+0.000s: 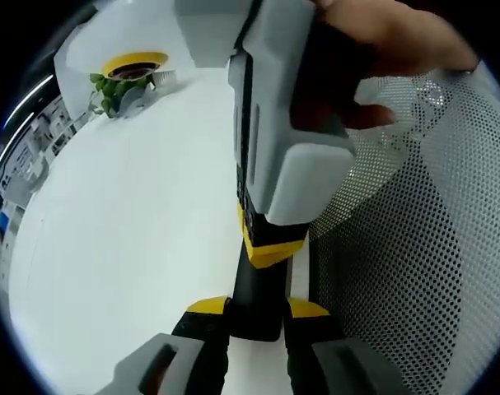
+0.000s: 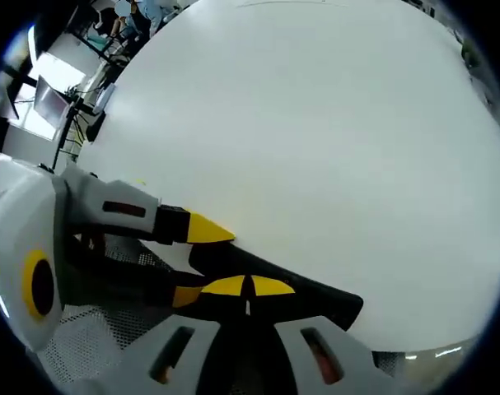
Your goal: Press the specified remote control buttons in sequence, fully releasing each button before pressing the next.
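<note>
Both tongs, left [image 1: 256, 317] and right [image 2: 248, 286], clamp the black remote [image 1: 258, 304].

Open white table [image 1: 126, 222] (far-corner potted plant [image 1: 122, 82] sole obstacle).

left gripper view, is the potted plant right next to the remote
No, the potted plant sits far off on the white table, apart from the black remote.

In the left gripper view the remote control [image 1: 256, 306] lies on the worktop [image 1: 134, 239] at lower centre between the left tongs [image 1: 258, 317], a perforated mat [image 1: 414, 247] to its right, a potted plant [image 1: 126, 82] upper left.
</note>
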{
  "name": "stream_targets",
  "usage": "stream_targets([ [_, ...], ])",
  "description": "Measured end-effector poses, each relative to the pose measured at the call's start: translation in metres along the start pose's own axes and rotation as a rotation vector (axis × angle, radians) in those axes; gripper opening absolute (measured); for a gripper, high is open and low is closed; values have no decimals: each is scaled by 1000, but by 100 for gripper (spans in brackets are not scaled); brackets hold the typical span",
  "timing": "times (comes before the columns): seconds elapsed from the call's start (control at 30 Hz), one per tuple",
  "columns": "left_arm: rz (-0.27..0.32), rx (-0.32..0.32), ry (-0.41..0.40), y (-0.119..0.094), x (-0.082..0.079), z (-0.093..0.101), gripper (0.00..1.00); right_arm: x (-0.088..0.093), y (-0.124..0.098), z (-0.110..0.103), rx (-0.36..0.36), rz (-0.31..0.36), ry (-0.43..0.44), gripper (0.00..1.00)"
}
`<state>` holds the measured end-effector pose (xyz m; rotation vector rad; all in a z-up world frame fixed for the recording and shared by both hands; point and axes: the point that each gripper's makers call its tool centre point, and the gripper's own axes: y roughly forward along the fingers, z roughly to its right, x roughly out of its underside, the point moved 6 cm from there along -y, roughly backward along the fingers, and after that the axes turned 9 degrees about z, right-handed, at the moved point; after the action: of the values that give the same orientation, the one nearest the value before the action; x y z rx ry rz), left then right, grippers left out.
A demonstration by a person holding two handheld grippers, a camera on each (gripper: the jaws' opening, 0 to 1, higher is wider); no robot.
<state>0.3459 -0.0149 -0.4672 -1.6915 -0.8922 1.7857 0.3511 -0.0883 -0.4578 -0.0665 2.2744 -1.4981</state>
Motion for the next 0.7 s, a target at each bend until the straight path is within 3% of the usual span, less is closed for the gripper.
stream_targets([
  [0.57,4,7,7,0,0,0,25,1,0,1,-11,28,-13,0],
  [0.7,6,5,10,0,0,0,25,4,-1,3,-24,60,4,0],
])
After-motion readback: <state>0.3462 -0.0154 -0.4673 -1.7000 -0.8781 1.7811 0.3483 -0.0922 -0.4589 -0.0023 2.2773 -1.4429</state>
